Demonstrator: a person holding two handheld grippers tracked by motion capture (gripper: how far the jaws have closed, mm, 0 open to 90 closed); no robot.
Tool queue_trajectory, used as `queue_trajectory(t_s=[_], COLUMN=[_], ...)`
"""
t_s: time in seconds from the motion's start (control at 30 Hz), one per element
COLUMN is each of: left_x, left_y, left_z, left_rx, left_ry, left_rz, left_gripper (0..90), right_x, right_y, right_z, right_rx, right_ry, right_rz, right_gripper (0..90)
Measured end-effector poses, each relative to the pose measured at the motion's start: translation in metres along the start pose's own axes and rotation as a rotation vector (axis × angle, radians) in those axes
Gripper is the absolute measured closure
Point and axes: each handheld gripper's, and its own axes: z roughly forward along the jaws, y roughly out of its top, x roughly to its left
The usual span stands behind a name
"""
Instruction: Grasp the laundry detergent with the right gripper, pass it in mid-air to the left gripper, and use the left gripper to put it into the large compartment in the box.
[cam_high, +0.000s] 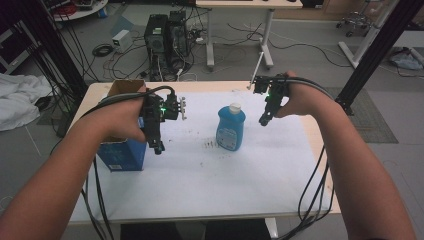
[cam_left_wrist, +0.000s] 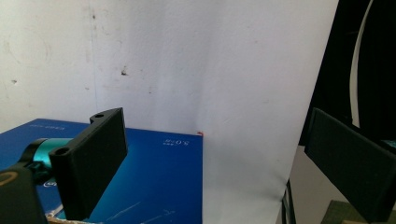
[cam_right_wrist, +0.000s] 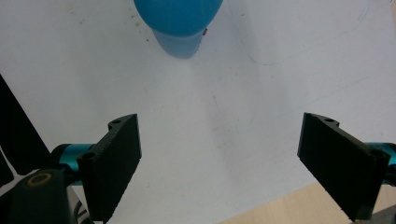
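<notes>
A blue bottle (cam_high: 230, 130) with a white cap stands upright near the middle of the white sheet (cam_high: 200, 185). In the right gripper view the bottle (cam_right_wrist: 178, 18) sits at the top edge, well ahead of the jaws. My right gripper (cam_high: 264, 120) (cam_right_wrist: 219, 122) hovers just right of the bottle, open and holding nothing. A blue cardboard box (cam_high: 121, 153) stands at the table's left, its top flaps open. My left gripper (cam_high: 158, 148) (cam_left_wrist: 212, 122) hangs open beside the box's right side, over the blue box face (cam_left_wrist: 154, 177), with nothing between its jaws.
The wooden table edge (cam_high: 320, 145) shows past the sheet on the right. Behind the table, computer towers (cam_high: 165, 35), loose cables and a desk's legs (cam_high: 210, 40) stand on the floor. Black frame posts (cam_high: 372, 55) rise at both sides. A white cloth (cam_high: 20, 100) lies far left.
</notes>
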Motion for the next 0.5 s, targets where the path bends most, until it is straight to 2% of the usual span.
queue_trajectory(t_s=[0.03, 0.07, 0.1, 0.13, 0.23, 0.33, 0.47, 0.5], left_x=[0.000, 0.000, 0.000, -0.001, -0.001, 0.000, 0.000, 0.000], left_y=[0.000, 0.000, 0.000, 0.000, -0.001, -0.003, -0.003, -0.004], left_z=[0.000, 0.000, 0.000, 0.000, 0.001, 0.002, 0.002, 0.003], left_rx=[0.000, -0.001, -0.001, -0.003, -0.006, -0.001, -0.004, -0.003], left_ry=[0.000, -0.001, -0.001, -0.004, -0.003, -0.008, -0.008, -0.007], left_rz=[0.000, -0.001, -0.001, 0.000, 0.000, -0.001, -0.004, -0.005], left_gripper=[5.9, 5.9, 5.9, 5.9, 5.9, 5.9, 5.9, 5.9], right_x=[0.000, -0.001, -0.001, 0.000, 0.000, 0.001, 0.001, 0.001], right_y=[0.000, -0.004, -0.004, -0.007, -0.011, -0.020, -0.022, -0.026], right_z=[0.000, 0.001, 0.001, 0.004, 0.007, 0.017, 0.020, 0.026], right_rx=[0.000, -0.030, -0.030, -0.056, -0.071, -0.095, -0.101, -0.121], right_ry=[0.000, 0.007, 0.007, 0.017, 0.025, 0.038, 0.042, 0.055], right_rz=[0.000, 0.007, 0.007, 0.011, 0.021, 0.034, 0.042, 0.054], right_gripper=[12.6, 12.6, 12.6, 12.6, 12.6, 12.6, 12.6, 12.6])
